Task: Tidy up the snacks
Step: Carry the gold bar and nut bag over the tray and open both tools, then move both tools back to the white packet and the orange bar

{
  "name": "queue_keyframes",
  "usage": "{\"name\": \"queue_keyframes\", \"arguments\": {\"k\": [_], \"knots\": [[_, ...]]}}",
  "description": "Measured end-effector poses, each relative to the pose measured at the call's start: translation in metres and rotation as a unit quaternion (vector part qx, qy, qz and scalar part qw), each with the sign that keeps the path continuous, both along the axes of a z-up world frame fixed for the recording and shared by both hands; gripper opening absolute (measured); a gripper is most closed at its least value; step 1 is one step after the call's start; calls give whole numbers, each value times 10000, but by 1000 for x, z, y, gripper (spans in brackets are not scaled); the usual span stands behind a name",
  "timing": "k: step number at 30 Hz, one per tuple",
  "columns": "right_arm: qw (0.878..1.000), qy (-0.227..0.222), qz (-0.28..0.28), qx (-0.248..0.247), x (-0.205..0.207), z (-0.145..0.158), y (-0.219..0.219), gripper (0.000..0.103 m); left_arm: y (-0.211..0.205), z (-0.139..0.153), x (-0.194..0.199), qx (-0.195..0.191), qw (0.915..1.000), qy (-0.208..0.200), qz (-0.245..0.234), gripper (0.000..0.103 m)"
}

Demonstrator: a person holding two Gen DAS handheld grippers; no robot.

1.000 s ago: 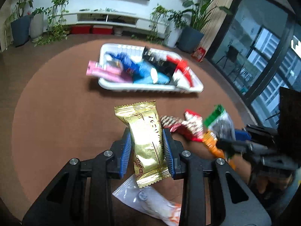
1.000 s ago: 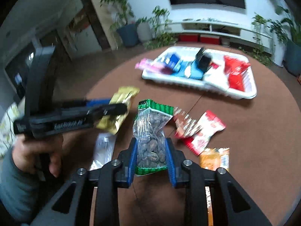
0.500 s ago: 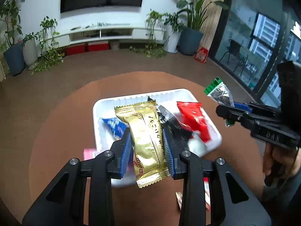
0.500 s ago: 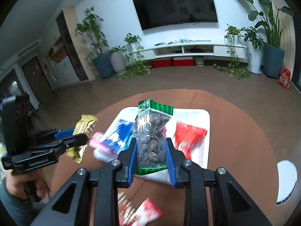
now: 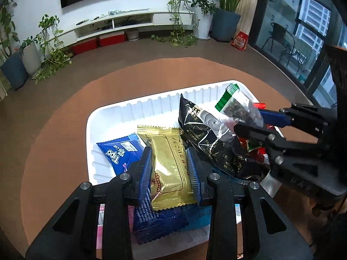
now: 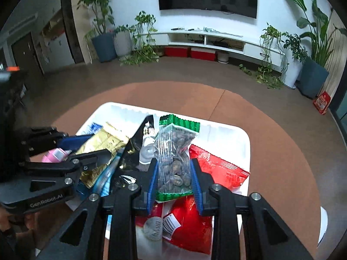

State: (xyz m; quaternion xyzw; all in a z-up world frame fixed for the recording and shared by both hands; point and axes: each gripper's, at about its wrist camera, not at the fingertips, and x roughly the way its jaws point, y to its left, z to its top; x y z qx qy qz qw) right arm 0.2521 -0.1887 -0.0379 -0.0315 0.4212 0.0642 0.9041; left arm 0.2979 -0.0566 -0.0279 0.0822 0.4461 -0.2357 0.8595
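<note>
My left gripper (image 5: 169, 151) is shut on a gold snack packet (image 5: 168, 162), held just above the white ribbed tray (image 5: 151, 106). My right gripper (image 6: 173, 162) is shut on a clear bag of dark nuts with green ends (image 6: 175, 153), also over the tray (image 6: 227, 132). The left wrist view shows the right gripper (image 5: 249, 121) from the side, with the nut bag (image 5: 236, 106) over a black packet (image 5: 208, 138). The right wrist view shows the left gripper (image 6: 86, 147) and the gold packet (image 6: 102, 143) at the left.
The tray holds a blue Tipo packet (image 5: 119, 151), red packets (image 6: 212, 166), and a pink packet (image 6: 54, 155). It sits on a round brown table (image 5: 54, 130). Beyond are potted plants (image 6: 104, 41), a white TV shelf (image 6: 206, 39) and glass doors (image 5: 303, 32).
Both grippers have travelled from the near side of the table to over the tray, each still holding its packet. The loose snacks on the table have dropped out of view.
</note>
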Motion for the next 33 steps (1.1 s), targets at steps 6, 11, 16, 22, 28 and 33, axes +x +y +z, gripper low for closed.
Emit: {"name": "queue_keyframes", "arguments": {"k": [6,11,16,22,28,33], "knots": [[9998,-96,-2,-185,-8,0,5,37,-7,-9,-4,24,10000,-36,39,44],[9997,-110,-47,-197,-7,1,3,43,-10,-4,-8,-51,9998,-162,50,73],[9996,-237,-62,-137,-15,13,1,60,-2,9,-15,-210,9996,-148,125,82],[9978,-640,-173,-4,-33,44,-14,71,30,35,-30,-267,9984,-321,392,103],[9943,-850,-323,557,-72,69,-45,72,82,73,-88,-479,9898,-939,960,103],[9931,-839,-337,743,-129,73,-41,72,122,67,-171,-733,9826,-548,1615,103]]}}
